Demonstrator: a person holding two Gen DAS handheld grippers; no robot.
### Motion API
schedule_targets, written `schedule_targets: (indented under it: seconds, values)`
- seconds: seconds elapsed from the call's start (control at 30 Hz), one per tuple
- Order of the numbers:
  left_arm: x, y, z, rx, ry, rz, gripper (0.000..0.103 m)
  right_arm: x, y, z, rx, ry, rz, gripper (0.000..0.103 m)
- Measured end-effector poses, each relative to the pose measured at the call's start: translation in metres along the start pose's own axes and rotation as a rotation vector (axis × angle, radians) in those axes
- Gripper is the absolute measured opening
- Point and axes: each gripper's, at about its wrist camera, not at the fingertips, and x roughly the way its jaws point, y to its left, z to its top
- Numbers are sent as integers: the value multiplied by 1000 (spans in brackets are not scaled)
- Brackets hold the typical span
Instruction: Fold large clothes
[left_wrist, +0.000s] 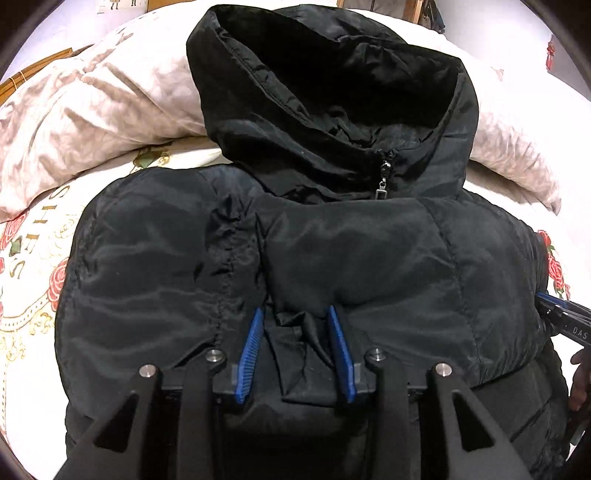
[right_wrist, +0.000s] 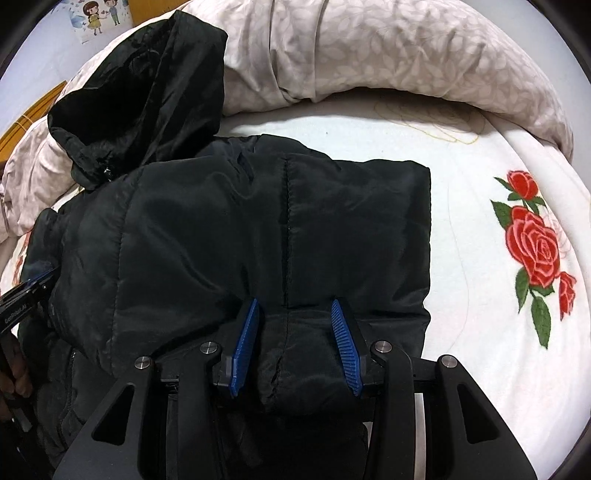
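A black padded hooded jacket (left_wrist: 332, 251) lies on a bed, its lower part folded up over its chest, its hood (left_wrist: 325, 92) resting on a pillow. It also shows in the right wrist view (right_wrist: 258, 229). My left gripper (left_wrist: 295, 314) has its blue pads (left_wrist: 251, 347) apart with a fold of the jacket's edge between them. My right gripper (right_wrist: 295, 306) also has its pads (right_wrist: 345, 343) apart around a bunched fold of the jacket. The right gripper shows at the right edge of the left wrist view (left_wrist: 565, 317), and the left one at the left edge of the right wrist view (right_wrist: 26, 295).
The bed sheet (right_wrist: 480, 295) is white with red roses. A rumpled beige duvet (right_wrist: 388, 62) lies along the head of the bed behind the jacket. A wooden headboard (right_wrist: 26, 122) and a wall sticker (right_wrist: 99, 14) are at the far left.
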Motion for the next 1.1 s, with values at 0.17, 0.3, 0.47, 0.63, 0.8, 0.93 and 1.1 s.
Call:
schedule_targets:
  seconds: [0.17,0.3,0.47,0.63,0.8,0.93,1.1]
  values:
    - [-30,-7,8,-5,22,28,39,-41,3,1,15,-22,-22,42]
    - [-68,-9,-3,-5,9,17,39,-85,8,-13,41,-69,-3,42]
    - [-117,-10,-32,-39,20,-7,40,-134,24,-43,50,-95,41,42]
    - [-161,-13,-63,-54,32,-15,40,-173,38,-75,51,-98,89,42]
    - [-194,-19,-88,-36,38,-4,42,-197,52,-106,45,-74,118,42]
    - [-211,-21,-106,-35,58,-1,42,-205,63,-126,18,-47,122,42]
    - [-229,-22,-120,-41,61,4,42,-213,71,-144,11,-29,134,42]
